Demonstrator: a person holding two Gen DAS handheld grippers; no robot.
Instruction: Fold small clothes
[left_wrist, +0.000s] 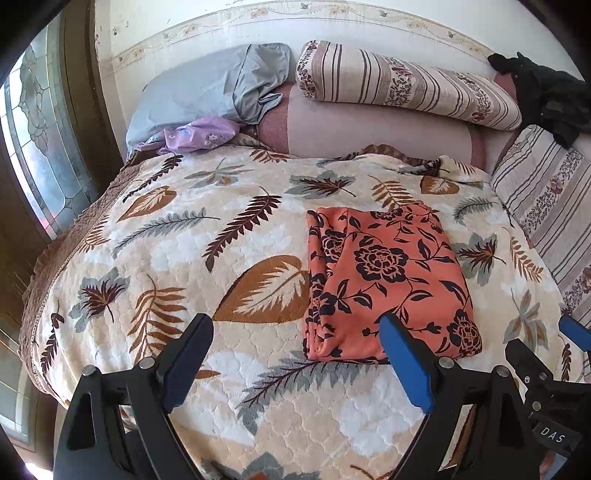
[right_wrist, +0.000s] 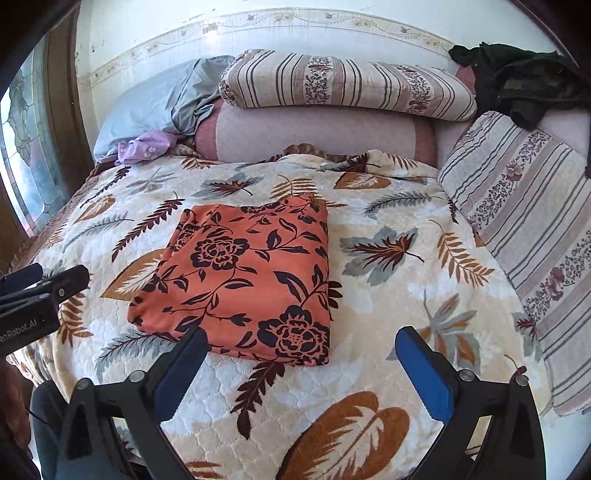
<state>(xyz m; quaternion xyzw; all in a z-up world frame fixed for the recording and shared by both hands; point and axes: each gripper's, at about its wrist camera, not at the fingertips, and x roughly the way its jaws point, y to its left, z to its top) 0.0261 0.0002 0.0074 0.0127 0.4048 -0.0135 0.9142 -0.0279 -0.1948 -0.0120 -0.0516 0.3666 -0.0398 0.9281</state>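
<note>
An orange garment with black flowers (left_wrist: 388, 280) lies folded into a neat rectangle on the leaf-patterned bedspread (left_wrist: 177, 258). It also shows in the right wrist view (right_wrist: 247, 280). My left gripper (left_wrist: 295, 325) is open and empty, just in front of the garment's near left corner. My right gripper (right_wrist: 299, 336) is open and empty, hovering over the garment's near right corner. The right gripper's body shows at the right edge of the left wrist view (left_wrist: 546, 373); the left gripper shows at the left edge of the right wrist view (right_wrist: 40, 288).
Striped pillows (right_wrist: 343, 83) and a pink bolster (right_wrist: 317, 136) lie along the wall. A grey pillow (left_wrist: 207, 88) and a lilac cloth (left_wrist: 199, 134) sit at the back left. A dark garment (right_wrist: 524, 85) lies at the back right. A window (left_wrist: 40, 147) is on the left.
</note>
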